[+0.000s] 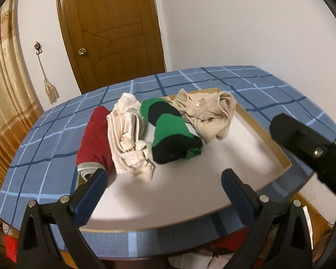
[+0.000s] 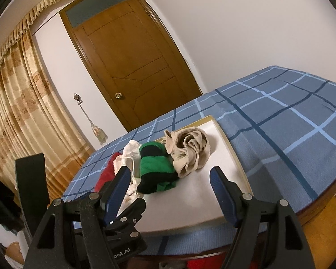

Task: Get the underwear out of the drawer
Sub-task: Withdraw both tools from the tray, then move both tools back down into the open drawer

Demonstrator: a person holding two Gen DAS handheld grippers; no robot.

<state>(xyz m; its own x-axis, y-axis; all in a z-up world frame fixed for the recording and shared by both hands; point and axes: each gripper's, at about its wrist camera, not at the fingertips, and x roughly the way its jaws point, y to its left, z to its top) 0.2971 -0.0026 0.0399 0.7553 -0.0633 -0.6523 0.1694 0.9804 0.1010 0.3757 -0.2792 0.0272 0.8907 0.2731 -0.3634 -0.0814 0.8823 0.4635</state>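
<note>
Both grippers are shown spread wide and empty: the left gripper and the right gripper, each held above the near edge of a white board. Ahead of the fingers, four pieces of underwear are laid in a row on the board: a red roll, a cream bundle, a green-and-black roll and a beige heap farthest right. The board is carried by a blue checked bedspread. Beyond stands a wooden door, with a curtain to its left.
</note>
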